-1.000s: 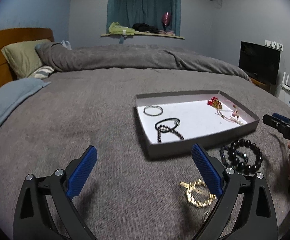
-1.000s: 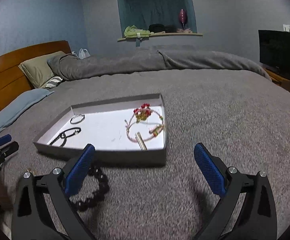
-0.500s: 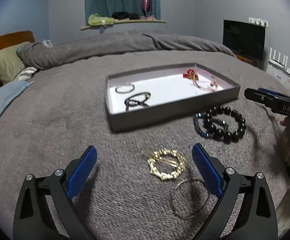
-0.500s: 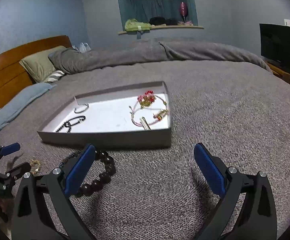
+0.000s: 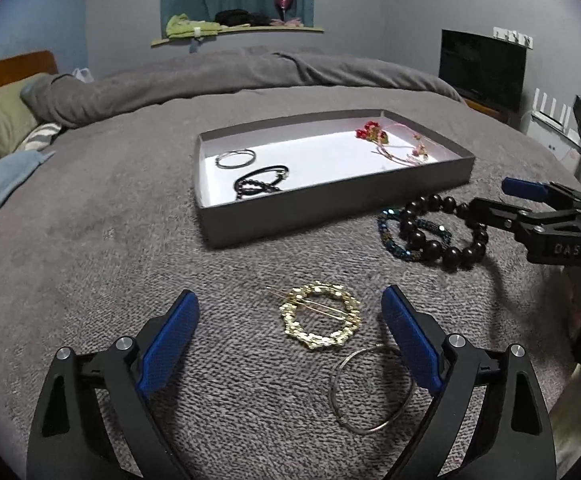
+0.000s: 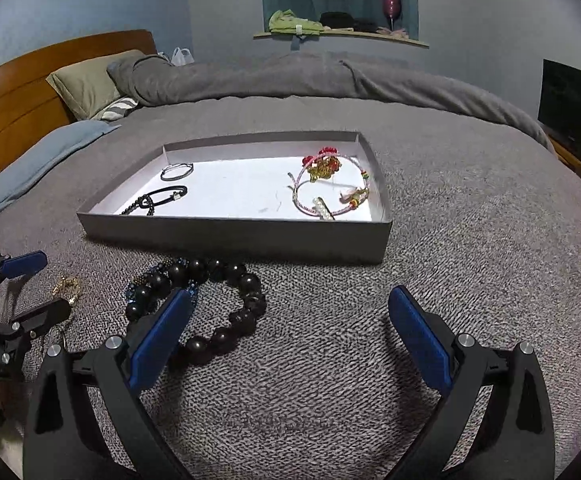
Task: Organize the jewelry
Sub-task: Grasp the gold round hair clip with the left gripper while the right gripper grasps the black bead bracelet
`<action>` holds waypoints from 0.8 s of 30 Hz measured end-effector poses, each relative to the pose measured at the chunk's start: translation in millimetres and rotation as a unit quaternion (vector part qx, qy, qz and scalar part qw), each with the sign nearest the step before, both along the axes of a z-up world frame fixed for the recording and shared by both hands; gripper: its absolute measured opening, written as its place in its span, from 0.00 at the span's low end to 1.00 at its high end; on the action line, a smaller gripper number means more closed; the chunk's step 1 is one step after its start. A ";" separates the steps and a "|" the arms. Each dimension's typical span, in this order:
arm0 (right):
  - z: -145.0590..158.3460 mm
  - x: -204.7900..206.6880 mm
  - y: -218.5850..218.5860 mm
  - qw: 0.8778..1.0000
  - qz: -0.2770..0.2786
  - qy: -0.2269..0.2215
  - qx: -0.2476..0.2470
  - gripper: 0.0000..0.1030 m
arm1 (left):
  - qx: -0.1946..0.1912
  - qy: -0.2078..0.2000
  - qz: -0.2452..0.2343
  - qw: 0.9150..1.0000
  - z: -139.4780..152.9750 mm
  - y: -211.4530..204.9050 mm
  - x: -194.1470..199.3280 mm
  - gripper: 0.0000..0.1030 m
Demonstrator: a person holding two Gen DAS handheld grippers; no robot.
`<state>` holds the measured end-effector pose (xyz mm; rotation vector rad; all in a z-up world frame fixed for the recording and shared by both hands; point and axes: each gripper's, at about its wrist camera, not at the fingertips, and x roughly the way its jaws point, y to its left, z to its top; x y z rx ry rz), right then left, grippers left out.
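Note:
A shallow grey tray point(image 5: 322, 216) point(image 6: 234, 236) lies on the grey bedspread and holds a silver bangle point(image 5: 235, 159), a black bead bracelet point(image 5: 260, 184) and pink-and-red bracelets point(image 6: 330, 188). In front of it lie a big black bead bracelet point(image 5: 440, 236) point(image 6: 214, 300) over a blue bead bracelet point(image 5: 396, 240). Nearer me, a gold ring-shaped brooch point(image 5: 321, 320) and a thin silver hoop point(image 5: 370, 390) rest on the spread. My left gripper point(image 5: 290, 332) is open, with the brooch lying between its fingertips. My right gripper point(image 6: 290, 332) hangs open just right of the black beads, holding nothing.
Pillows point(image 6: 86, 80) and a wooden headboard point(image 6: 14, 100) stand at the far left, a rumpled grey duvet point(image 5: 230, 76) along the back. A dark TV point(image 5: 482, 68) sits at the right. Open bedspread stretches left of the tray.
The left gripper has swung right and lowered toward the brooch, which now sits between its fingers. The right gripper has dropped nearer to the black beads. Both stayed open.

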<state>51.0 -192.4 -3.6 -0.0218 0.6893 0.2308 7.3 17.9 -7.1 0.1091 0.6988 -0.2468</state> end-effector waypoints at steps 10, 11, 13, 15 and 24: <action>-8.1 5.3 0.0 1.000 0.002 0.030 0.007 0.68 | 0.011 0.008 -0.014 1.000 -3.6 -7.6 0.1 0.80; -8.0 5.0 0.4 0.999 0.006 0.030 0.011 0.64 | 0.012 0.009 -0.016 1.000 -3.8 -8.3 0.0 0.78; -8.9 5.7 2.8 0.999 0.012 0.035 0.014 0.59 | 0.013 0.010 -0.018 1.000 -4.4 -9.1 0.2 0.76; -10.3 7.1 4.6 0.999 0.017 0.042 0.020 0.53 | 0.013 0.013 -0.020 1.000 -4.9 -9.4 0.4 0.71; -13.9 12.8 16.2 0.996 0.043 0.072 0.026 0.35 | 0.015 0.018 -0.028 0.999 -6.4 -11.6 0.3 0.60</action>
